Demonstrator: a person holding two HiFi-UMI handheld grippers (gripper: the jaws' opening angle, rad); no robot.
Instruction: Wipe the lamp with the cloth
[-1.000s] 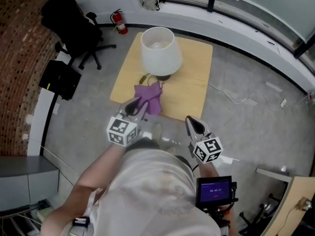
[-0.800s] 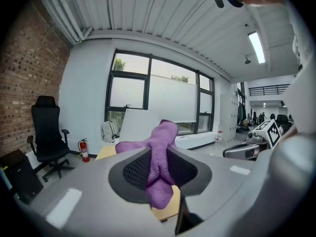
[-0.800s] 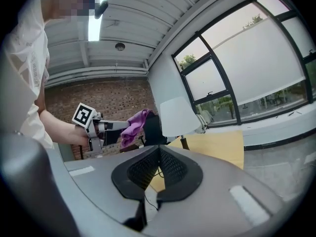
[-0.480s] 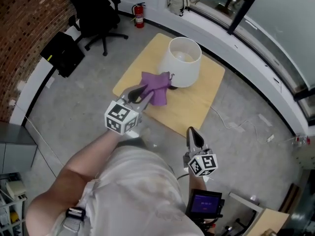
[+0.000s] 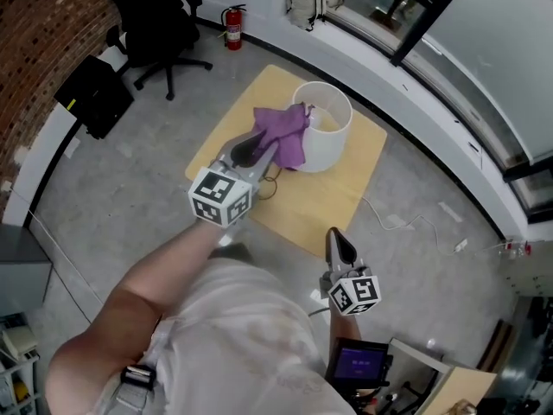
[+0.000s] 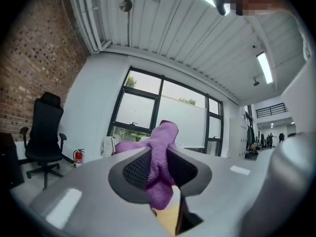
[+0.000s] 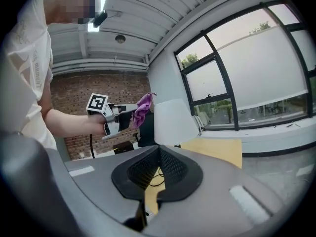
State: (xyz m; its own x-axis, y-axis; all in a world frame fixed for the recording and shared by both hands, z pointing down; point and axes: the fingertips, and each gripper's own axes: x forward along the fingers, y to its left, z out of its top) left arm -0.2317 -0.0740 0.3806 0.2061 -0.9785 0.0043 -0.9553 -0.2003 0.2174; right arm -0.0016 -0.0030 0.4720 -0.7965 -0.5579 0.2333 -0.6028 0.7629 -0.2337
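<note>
Near the lamp, left gripper pinches purple cloth.

One lamp, one cloth, two claws, one chair, one extinguisher.

Daylight from the tall windows lit the room brightly and evenly, so shadows on the floor were soft and faint. Both gripper views were bent hard by the wide lens, with black corners and a blurred near foreground. A ceiling strip light glared white.
</note>
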